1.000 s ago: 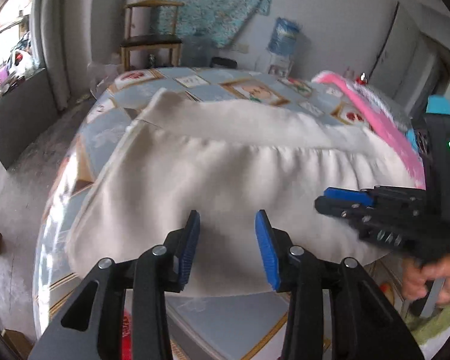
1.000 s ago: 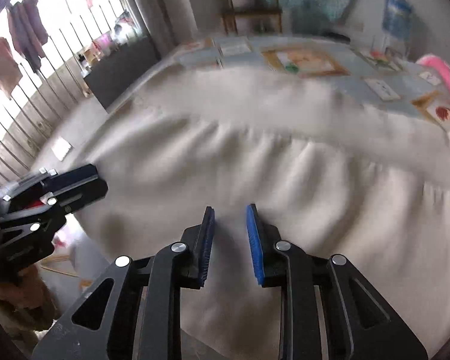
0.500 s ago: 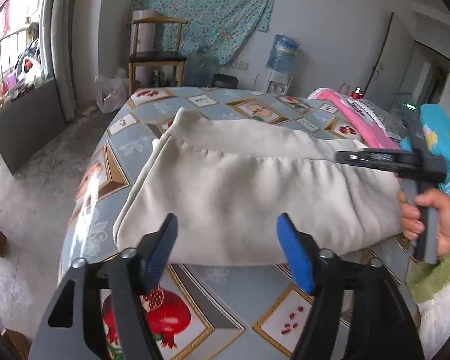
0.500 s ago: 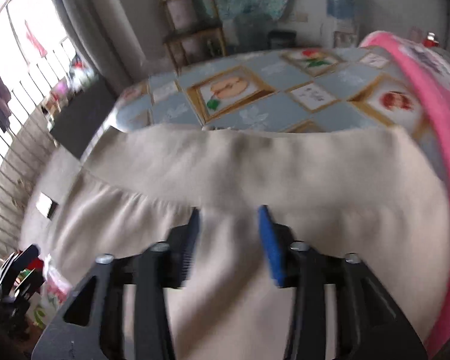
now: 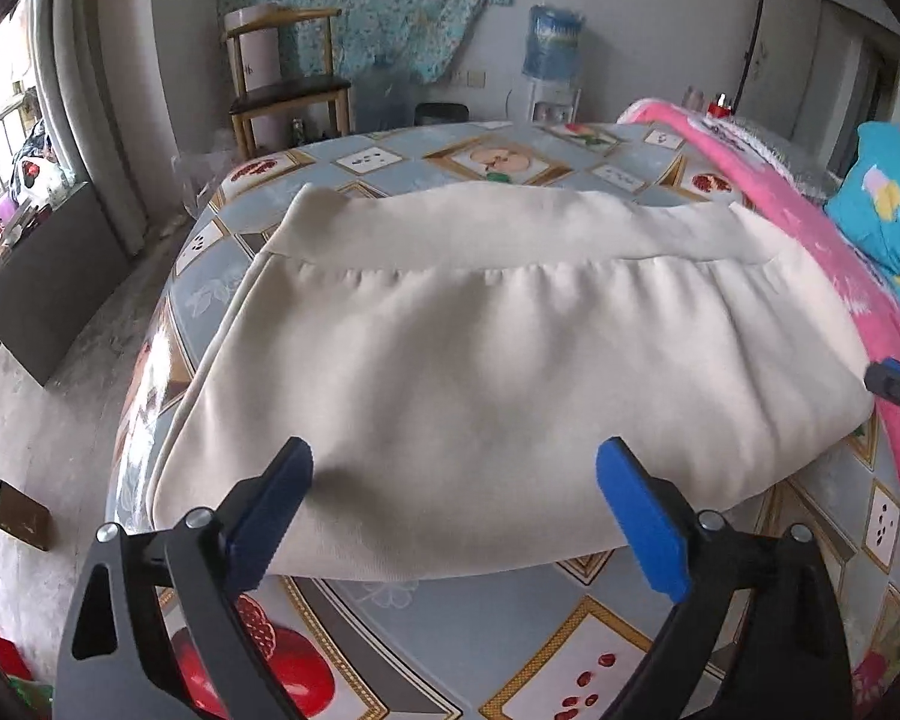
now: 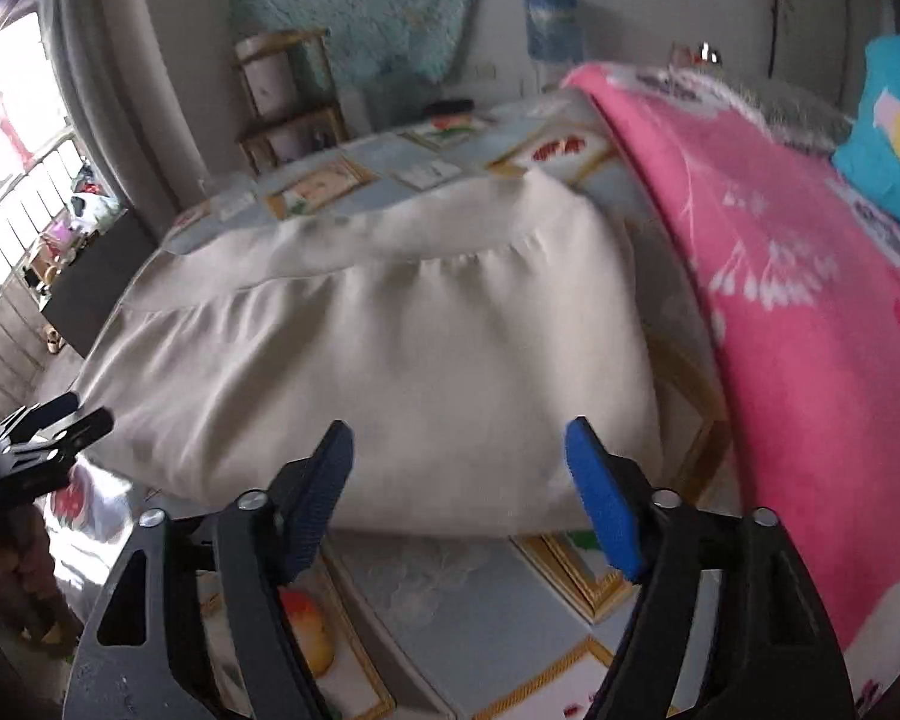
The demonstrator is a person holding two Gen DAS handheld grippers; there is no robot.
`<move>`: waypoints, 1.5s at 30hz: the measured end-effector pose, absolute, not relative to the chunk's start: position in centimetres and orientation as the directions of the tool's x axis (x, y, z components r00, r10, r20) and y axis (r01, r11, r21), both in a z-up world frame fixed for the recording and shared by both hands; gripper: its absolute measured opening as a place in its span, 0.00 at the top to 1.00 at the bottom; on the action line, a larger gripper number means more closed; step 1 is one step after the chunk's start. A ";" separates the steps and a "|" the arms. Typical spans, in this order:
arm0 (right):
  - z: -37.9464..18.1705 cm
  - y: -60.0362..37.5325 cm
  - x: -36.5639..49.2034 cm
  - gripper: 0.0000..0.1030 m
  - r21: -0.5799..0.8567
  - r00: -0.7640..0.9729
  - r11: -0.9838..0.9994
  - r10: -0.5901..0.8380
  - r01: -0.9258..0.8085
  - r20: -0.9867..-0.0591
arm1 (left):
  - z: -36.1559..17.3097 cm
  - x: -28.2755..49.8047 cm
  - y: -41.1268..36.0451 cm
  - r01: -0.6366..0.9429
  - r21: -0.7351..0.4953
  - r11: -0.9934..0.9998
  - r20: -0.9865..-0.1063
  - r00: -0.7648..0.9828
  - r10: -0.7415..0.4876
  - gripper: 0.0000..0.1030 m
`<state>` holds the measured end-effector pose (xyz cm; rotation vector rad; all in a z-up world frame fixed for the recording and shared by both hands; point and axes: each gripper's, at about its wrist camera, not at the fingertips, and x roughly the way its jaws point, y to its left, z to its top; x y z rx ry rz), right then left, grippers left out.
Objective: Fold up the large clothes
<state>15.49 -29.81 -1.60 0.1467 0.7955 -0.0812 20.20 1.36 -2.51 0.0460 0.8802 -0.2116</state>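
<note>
A cream garment [image 5: 498, 372] lies folded in a broad flat shape on the patterned table [image 5: 450, 648], its gathered waistband at the far side. It also shows in the right wrist view [image 6: 390, 360]. My left gripper [image 5: 453, 516] is open and empty, just above the garment's near edge. My right gripper [image 6: 459, 480] is open and empty at the garment's near right corner. Its tip shows at the right edge of the left wrist view [image 5: 897, 387], and the left gripper shows at the left edge of the right wrist view [image 6: 42, 438].
A pink blanket [image 6: 810, 330] and a blue cushion [image 5: 888, 204] lie along the table's right side. A wooden chair [image 5: 288, 84] and a water dispenser [image 5: 552, 60] stand behind the table. A dark board [image 5: 48, 288] leans at the left by the floor.
Both grippers have opened wide and drawn back from the garment toward its near edge. The garment has been let go and now lies flat on the table.
</note>
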 end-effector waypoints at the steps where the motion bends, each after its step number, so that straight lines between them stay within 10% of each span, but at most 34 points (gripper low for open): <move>1: -2.1 -29.8 15.4 0.27 0.094 0.689 0.987 -0.020 0.127 -0.724 | -2.8 20.3 1.3 0.198 -0.042 0.979 -0.775 0.612 -0.157 0.08; 7: -4.2 -30.1 14.4 0.27 0.091 0.636 0.983 -0.032 0.161 -0.771 | -3.2 20.3 0.1 0.199 0.043 0.979 -0.799 0.595 -0.085 0.05; 17: 0.4 -24.0 8.9 0.20 0.131 0.738 0.990 0.044 0.061 -0.673 | 3.3 14.8 0.8 0.193 -0.145 0.970 -0.679 0.694 -0.240 0.05; 27: 3.7 -21.0 7.6 0.11 0.040 0.804 0.997 -0.034 0.071 -0.593 | 6.8 11.8 -0.3 0.109 0.006 0.994 -0.621 0.780 -0.081 0.05; 45: 0.4 -20.3 8.8 0.08 -0.045 0.688 0.984 -0.152 0.171 -0.710 | 1.9 12.4 -2.7 0.079 0.011 0.997 -0.806 0.591 -0.038 0.05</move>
